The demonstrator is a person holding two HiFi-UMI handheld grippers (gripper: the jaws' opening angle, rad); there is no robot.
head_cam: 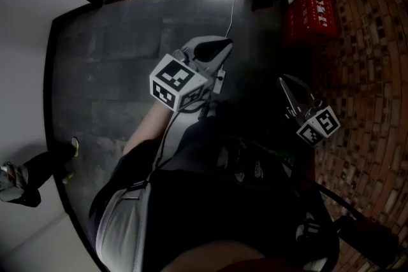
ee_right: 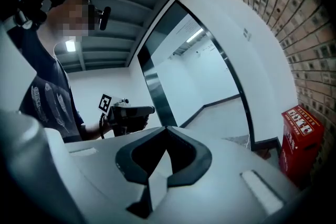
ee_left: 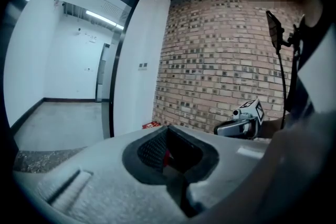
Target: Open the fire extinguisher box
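Observation:
The red fire extinguisher box (head_cam: 313, 9) stands on the floor against the brick wall, far ahead at the upper right of the head view. It shows at the right edge of the right gripper view (ee_right: 299, 141) and as a small red patch low by the wall in the left gripper view (ee_left: 151, 125). My left gripper (head_cam: 224, 42) is held in mid air over the dark tiles, jaws together and empty (ee_left: 168, 128). My right gripper (head_cam: 284, 79) hangs nearer the brick wall, also shut on nothing (ee_right: 167, 128). Both are well short of the box.
A brick wall (head_cam: 370, 73) runs along the right. White walls with a dark-framed doorway (ee_right: 157, 92) lead to a bright room beyond. A thin cable (head_cam: 233, 6) crosses the floor. Another person's foot and leg (head_cam: 25, 178) show at the lower left.

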